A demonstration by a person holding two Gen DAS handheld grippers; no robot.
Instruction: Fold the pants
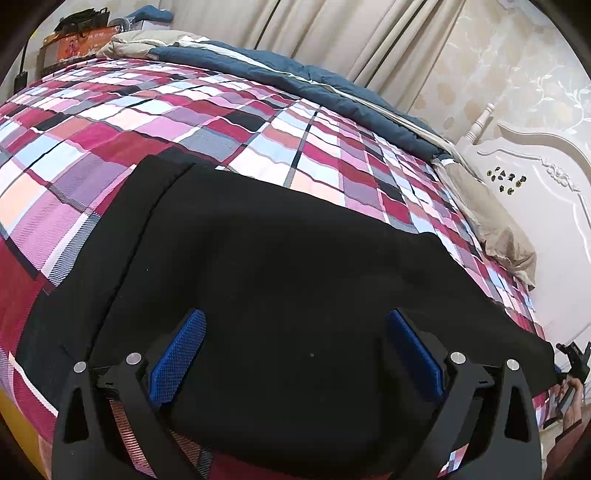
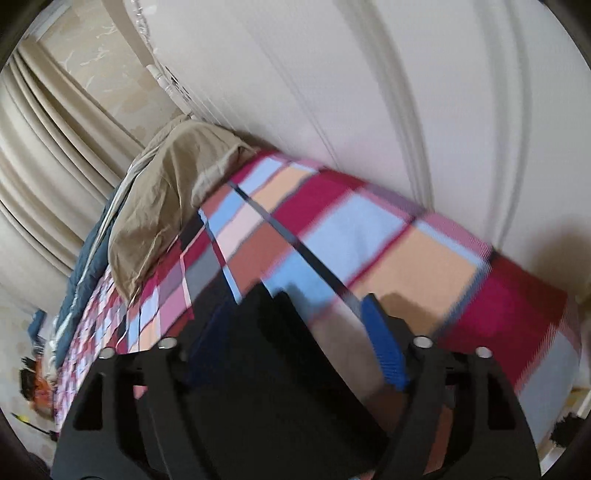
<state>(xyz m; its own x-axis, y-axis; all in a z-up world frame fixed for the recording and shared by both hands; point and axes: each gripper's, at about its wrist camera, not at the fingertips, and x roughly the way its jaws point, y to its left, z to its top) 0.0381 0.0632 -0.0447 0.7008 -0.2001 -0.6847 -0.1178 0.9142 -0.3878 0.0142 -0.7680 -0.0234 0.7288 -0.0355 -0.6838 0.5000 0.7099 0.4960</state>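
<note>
Black pants (image 1: 280,258) lie flat across the near part of a plaid bedcover (image 1: 155,110), with a narrower strip running off to the left. My left gripper (image 1: 295,314) hovers over the cloth with its blue pads (image 1: 177,354) wide apart, open, and nothing pinched. In the blurred right wrist view, one end of the pants (image 2: 266,369) lies low between the fingers, toward the left one. My right gripper (image 2: 295,302) is open and its right pad (image 2: 384,343) stands clear of the cloth over the bedcover (image 2: 369,229).
A beige pillow (image 1: 491,221) and a blue quilt (image 1: 332,92) line the far edge of the bed. A white headboard (image 1: 546,206) stands at the right, with curtains (image 1: 332,33) behind. Boxes and bags (image 1: 77,37) sit at the far left. A hand (image 1: 570,402) shows at the right edge.
</note>
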